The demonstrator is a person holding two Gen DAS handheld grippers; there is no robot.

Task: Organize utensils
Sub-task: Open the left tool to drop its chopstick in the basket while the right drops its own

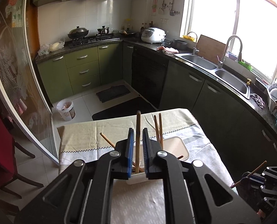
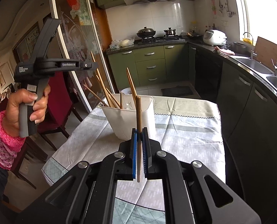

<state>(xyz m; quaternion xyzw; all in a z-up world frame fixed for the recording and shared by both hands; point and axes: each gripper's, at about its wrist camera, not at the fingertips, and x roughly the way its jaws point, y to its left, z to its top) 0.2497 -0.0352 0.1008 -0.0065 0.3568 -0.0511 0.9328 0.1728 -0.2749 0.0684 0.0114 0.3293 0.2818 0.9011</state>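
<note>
surface: I see a table under a pale green-and-grey patterned cloth [image 2: 185,130]; the holder stands towards its left edge in my right view, so a sideways shove could send it off that edge.
holder: tall white plastic utensil holder [image 2: 136,119], upright, with several thin wooden chopsticks [image 2: 110,99] leaning every way inside; I judge it light and top-heavy, so a knock on its rim could tip it.
left gripper: left gripper [image 1: 138,145] hangs over the holder, fingers narrowly parted around one upright wooden chopstick [image 1: 138,141] whose foot is already inside; the pads do not look pressed on it. If I pull away askew, a finger could drag that stick back out or nudge the holder.
right gripper: right gripper [image 2: 139,149] is clamped on a single brown wooden chopstick [image 2: 138,130], standing nearly upright, held near its lower end and just short of the holder. With so little stick in the pads, I think it may pivot or slip.
crowding: the leaning sticks may block its entry.
</note>
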